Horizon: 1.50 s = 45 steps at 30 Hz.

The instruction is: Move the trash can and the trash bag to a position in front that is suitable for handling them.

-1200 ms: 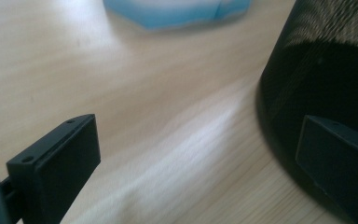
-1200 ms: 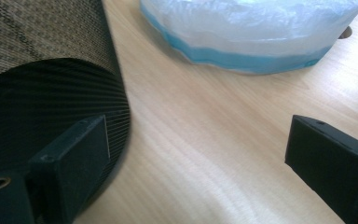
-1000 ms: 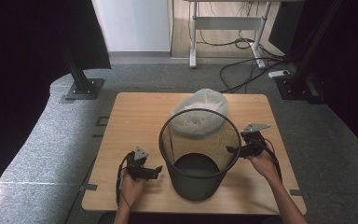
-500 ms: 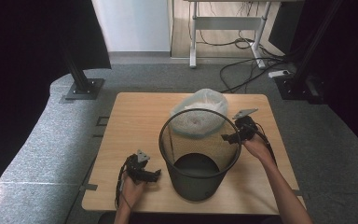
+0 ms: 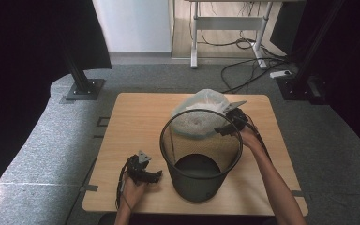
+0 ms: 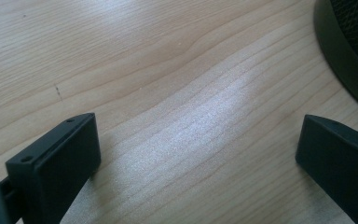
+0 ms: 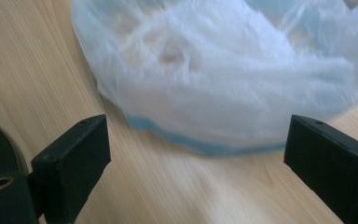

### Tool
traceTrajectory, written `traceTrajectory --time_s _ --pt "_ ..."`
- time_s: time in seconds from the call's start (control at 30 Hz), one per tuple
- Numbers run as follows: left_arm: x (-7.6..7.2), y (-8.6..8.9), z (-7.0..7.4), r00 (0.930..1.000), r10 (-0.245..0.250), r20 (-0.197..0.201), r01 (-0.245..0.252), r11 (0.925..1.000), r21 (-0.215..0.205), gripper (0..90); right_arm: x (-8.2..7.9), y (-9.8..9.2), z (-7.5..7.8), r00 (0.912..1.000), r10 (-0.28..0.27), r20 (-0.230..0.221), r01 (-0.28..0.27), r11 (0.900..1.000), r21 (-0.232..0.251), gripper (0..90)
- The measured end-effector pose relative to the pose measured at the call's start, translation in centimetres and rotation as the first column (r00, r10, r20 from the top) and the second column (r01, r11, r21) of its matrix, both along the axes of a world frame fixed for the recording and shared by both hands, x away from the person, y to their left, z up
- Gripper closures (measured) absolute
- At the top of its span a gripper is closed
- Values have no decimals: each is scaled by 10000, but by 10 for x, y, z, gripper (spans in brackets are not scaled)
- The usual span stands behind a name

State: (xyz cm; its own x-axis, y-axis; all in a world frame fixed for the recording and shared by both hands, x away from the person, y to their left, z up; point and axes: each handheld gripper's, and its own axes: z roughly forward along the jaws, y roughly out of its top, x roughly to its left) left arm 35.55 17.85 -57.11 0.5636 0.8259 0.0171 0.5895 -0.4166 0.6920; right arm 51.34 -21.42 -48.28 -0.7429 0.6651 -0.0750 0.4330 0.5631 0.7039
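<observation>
A black mesh wastebasket [image 5: 199, 154] stands upright on the wooden table [image 5: 131, 122], near its front middle. Behind it lies a crumpled, translucent white-blue plastic bag [image 5: 201, 110]. My right gripper [image 5: 222, 129] hovers at the bag's right side, open, and the bag [image 7: 223, 79] lies just ahead of its spread jaws with nothing held. My left gripper [image 5: 157, 176] rests low on the table left of the basket, open over bare wood; the basket's base [image 6: 349, 51] curves past at the upper right of its view.
The table sits on grey carpet [image 5: 47, 140]. Beyond it are a black stand base [image 5: 82, 89], cables and a desk frame [image 5: 229, 28]. Bare wood spreads across the table's left half.
My right gripper has moved away from the basket's right side, back and leftward up to the plastic bag. The left gripper has barely shifted.
</observation>
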Motion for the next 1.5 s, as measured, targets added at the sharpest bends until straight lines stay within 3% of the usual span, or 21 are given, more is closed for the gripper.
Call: traceTrajectory --time_s 0.03,0.13,0.2,0.3,0.4,0.53,0.63,0.77,0.87,1.03,1.5 --pt "0 0 0 10000 -13 -3 13 10000 3 0 2 2 -1 9999 -15 -116 16 10000 60 68" --pt "0 -1 0 10000 -55 -8 55 10000 4 0 9 11 -3 9997 228 -58 -230 9984 -526 69" --pt "0 -1 0 10000 -62 -8 62 10000 -1 0 14 16 -3 9998 187 -57 -189 9993 -321 68" --pt "1 -1 0 10000 -77 -8 77 10000 -10 0 21 23 -5 9996 293 -3 -293 9988 -394 68" --pt "1 -1 0 9999 -104 -6 104 9999 -14 0 27 28 -10 9994 343 -47 -343 9994 24 68" --pt "1 -1 0 9999 -143 -14 143 9999 -8 0 35 35 -20 9988 462 -188 -468 9984 -319 68" --pt "2 -2 0 9999 -151 -18 151 9999 -4 0 41 41 -28 9982 569 -206 -573 9981 -208 68" --pt "1 -2 0 9998 -175 -13 175 9998 -15 0 45 45 -47 9964 544 -648 -573 9975 -423 64" --pt "1 -2 0 9998 -192 -25 191 9998 -28 0 45 41 -59 9936 420 -1048 -470 9979 -453 63" --pt "1 -2 0 9998 -192 -18 192 9998 -21 0 40 31 -69 9918 320 -1236 -381 9982 -470 64" --pt "1 -2 0 9999 -156 -21 156 9999 -18 0 13 3 -80 9922 -20 -1243 -52 9983 -575 69"
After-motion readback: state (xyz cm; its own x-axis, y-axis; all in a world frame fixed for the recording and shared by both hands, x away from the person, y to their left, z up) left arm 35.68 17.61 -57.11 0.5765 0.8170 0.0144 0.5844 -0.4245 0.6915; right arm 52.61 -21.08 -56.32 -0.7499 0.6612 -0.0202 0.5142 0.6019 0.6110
